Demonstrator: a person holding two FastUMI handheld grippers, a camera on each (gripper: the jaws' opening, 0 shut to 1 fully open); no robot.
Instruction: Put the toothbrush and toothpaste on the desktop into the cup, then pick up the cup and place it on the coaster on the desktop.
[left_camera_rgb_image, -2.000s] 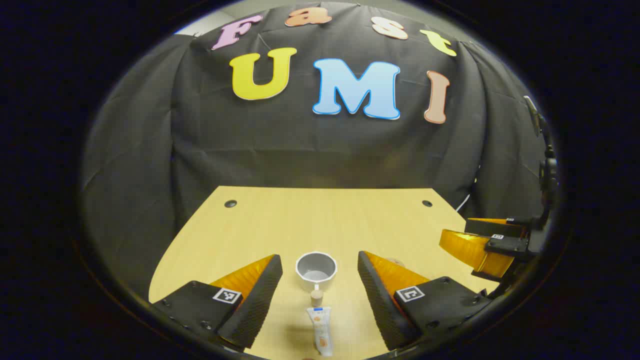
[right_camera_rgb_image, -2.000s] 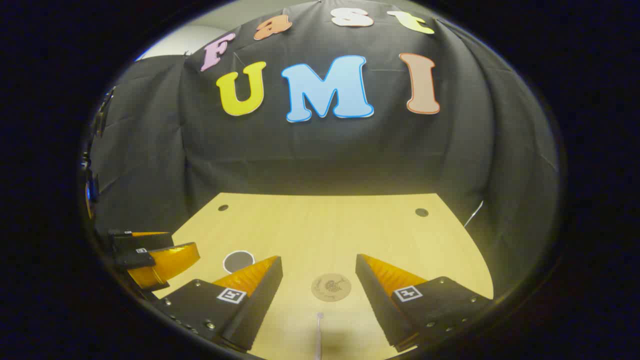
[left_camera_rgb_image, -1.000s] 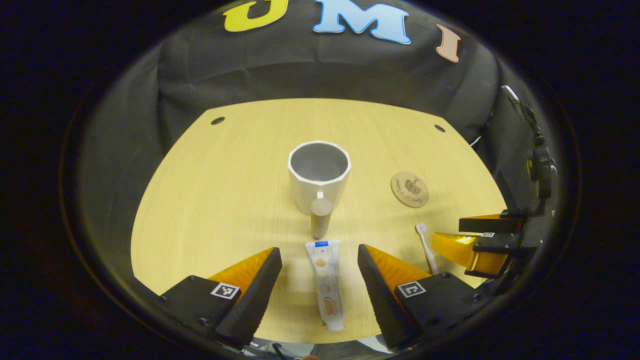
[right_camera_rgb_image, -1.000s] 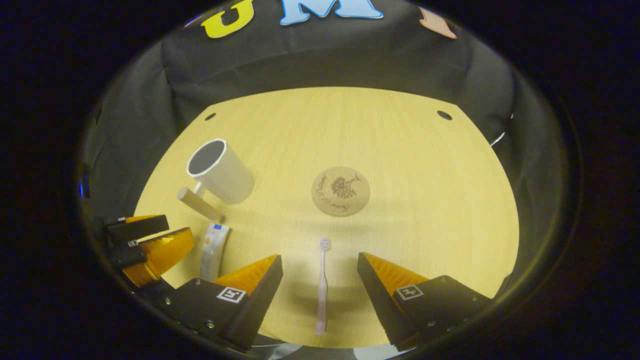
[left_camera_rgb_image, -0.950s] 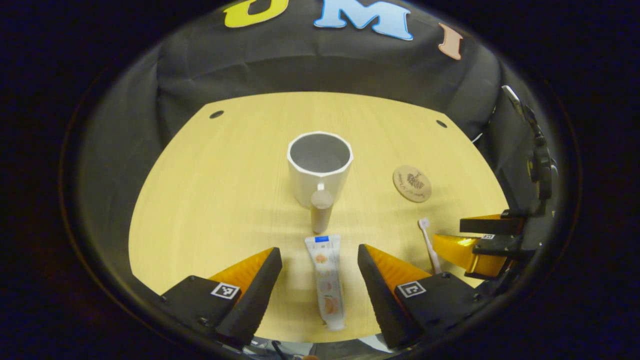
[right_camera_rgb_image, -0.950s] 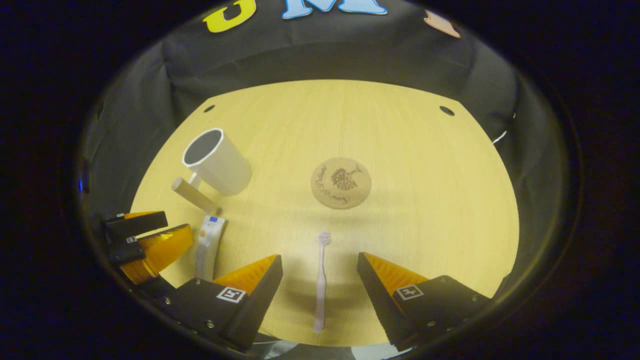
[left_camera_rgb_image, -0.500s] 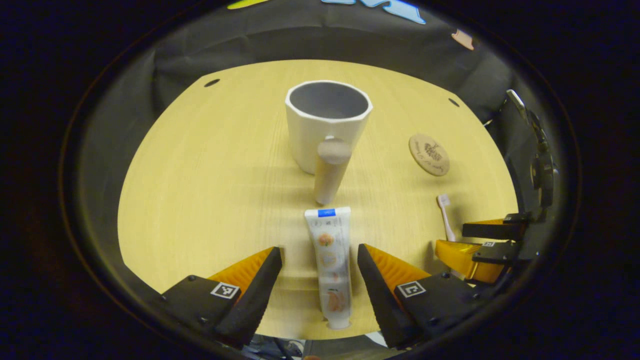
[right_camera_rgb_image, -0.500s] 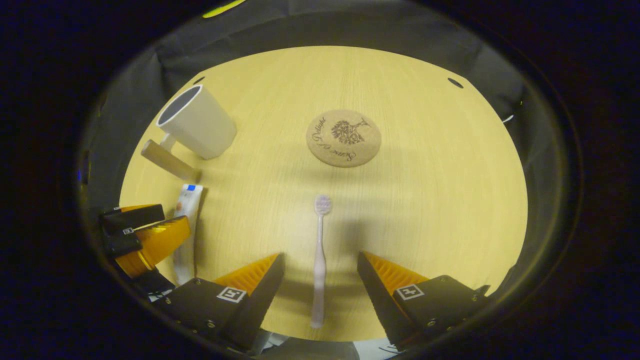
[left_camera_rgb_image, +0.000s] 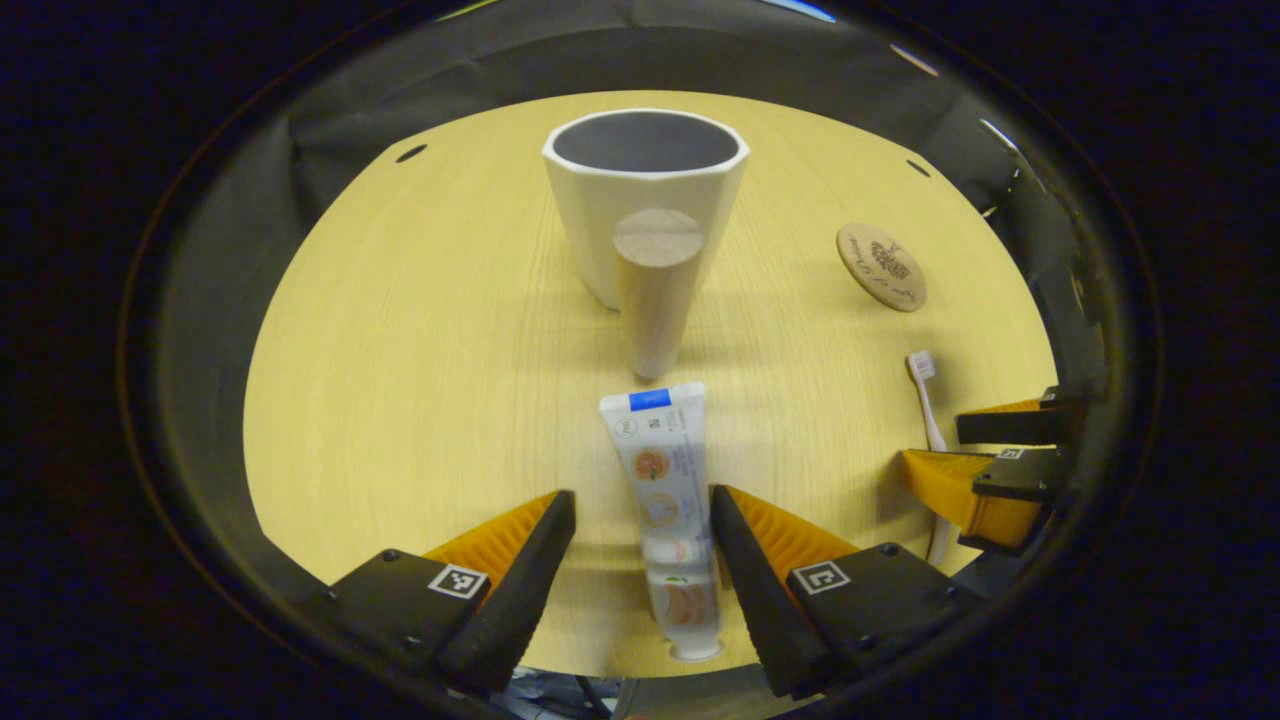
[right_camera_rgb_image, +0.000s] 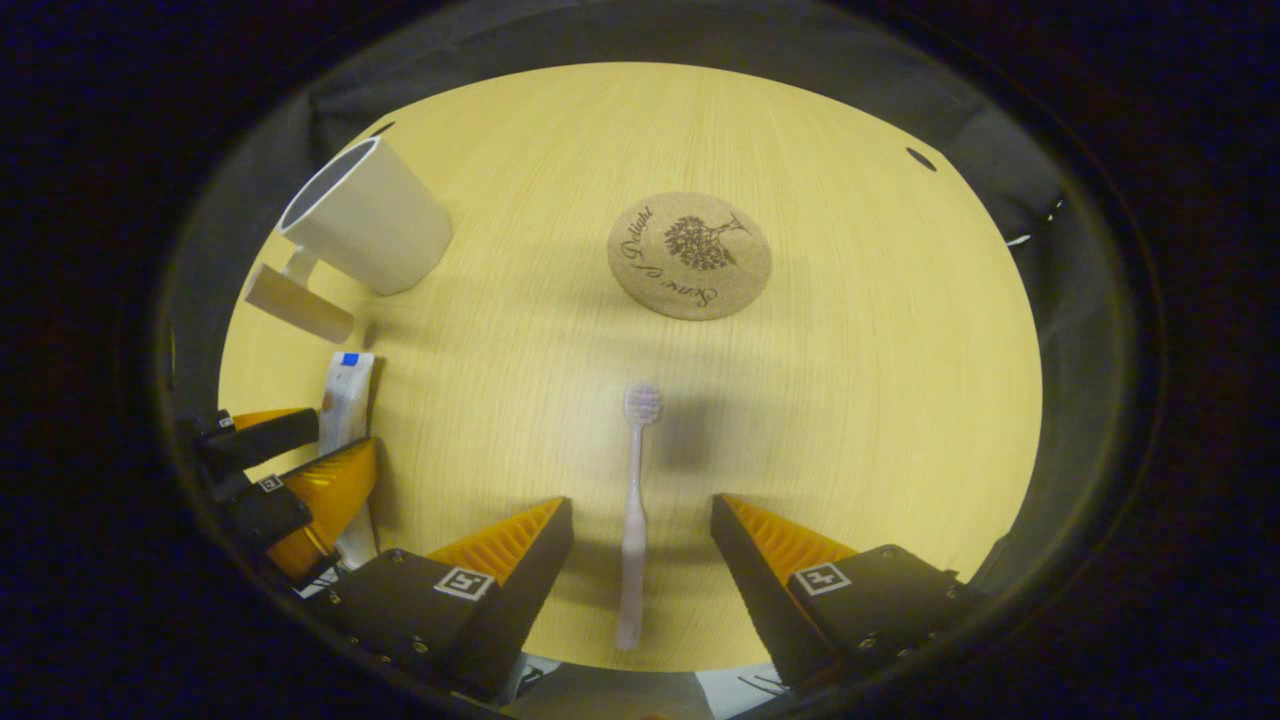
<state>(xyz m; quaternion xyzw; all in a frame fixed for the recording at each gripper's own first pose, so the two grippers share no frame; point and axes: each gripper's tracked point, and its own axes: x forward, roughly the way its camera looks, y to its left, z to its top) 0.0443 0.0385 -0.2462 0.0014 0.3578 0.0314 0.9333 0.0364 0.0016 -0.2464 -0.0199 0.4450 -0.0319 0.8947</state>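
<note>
hovered low over the worktop (left_camera_rgb_image: 400, 350) with both tools spread and pinching nothing. found the toothpaste (left_camera_rgb_image: 665, 500) lying flat, cap end near, crimped end far, its body between the fingers of the left tool (left_camera_rgb_image: 640, 560) and close against the right-hand finger. found the toothbrush (right_camera_rgb_image: 634, 500) lying flat too, bristles far, handle running between the fingers of the right tool (right_camera_rgb_image: 640, 560). saw the cup (left_camera_rgb_image: 645, 190) standing upright at the far side, empty as far as could be told, its round-ended handle pointing near. saw the coaster (right_camera_rgb_image: 690, 255) bare, to the right of the cup and well apart from it.

judged the tube light and soft: likely to dent and squirm under a hard squeeze, so best taken across the middle of its body, gently. judged the brush light, stiff and thin: apt to roll or slip from the pads, so best taken mid-handle, low against the worktop. judged the cup rigid and heavier, possibly slick; rim or handle for hold.
</note>
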